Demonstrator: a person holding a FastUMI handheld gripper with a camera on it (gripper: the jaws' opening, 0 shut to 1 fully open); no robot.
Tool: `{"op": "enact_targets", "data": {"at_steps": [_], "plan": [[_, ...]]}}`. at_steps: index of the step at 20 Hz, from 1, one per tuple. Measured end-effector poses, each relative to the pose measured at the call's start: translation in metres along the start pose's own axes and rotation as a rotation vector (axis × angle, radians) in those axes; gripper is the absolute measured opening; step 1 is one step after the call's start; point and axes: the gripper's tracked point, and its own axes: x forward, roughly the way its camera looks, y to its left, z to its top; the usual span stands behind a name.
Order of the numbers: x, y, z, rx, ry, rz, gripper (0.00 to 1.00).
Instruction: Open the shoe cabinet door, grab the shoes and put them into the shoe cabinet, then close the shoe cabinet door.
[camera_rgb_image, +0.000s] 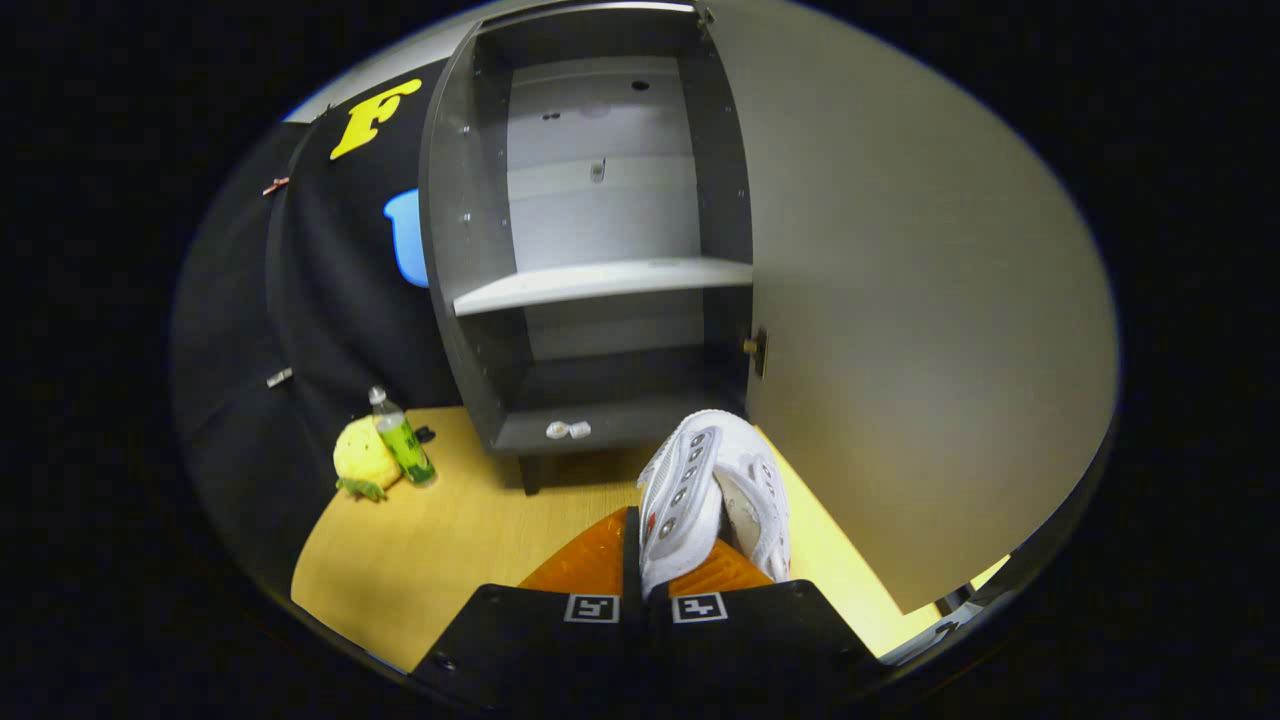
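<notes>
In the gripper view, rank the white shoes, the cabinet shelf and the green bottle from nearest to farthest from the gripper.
1. White shoes, clamped between the gripper fingers.
2. Green bottle, off to the left on the floor by a yellow plush toy.
3. Cabinet shelf, ahead inside the open cabinet.

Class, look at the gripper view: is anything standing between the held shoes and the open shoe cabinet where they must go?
Nothing visible does. The hand-held gripper is shut on the white shoes, just before the shoe cabinet; its door is swung wide. Two small objects lie on the bottom shelf's front edge, left of the shoes' path.
</notes>
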Motion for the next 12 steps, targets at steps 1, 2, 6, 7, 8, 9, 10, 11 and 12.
{"op": "enact_targets", "data": {"at_steps": [1, 2, 6, 7, 8, 9, 10, 11, 12], "plan": [[-0.004, 0.003, 0.02, 0.002, -0.031, -0.006, 0.04], [-0.004, 0.008, 0.037, -0.002, -0.057, -0.006, 0.04], [0.003, 0.019, 0.093, -0.009, -0.114, 0.005, 0.04], [0.008, 0.02, 0.106, 0.002, -0.12, 0.009, 0.04], [0.017, 0.02, 0.116, 0.007, -0.118, 0.013, 0.04], [0.027, 0.02, 0.127, 0.011, -0.115, 0.019, 0.04], [0.038, 0.022, 0.138, 0.013, -0.113, 0.026, 0.04], [0.05, 0.023, 0.149, 0.01, -0.113, 0.032, 0.04], [0.063, 0.025, 0.161, 0.003, -0.119, 0.036, 0.04]]}}
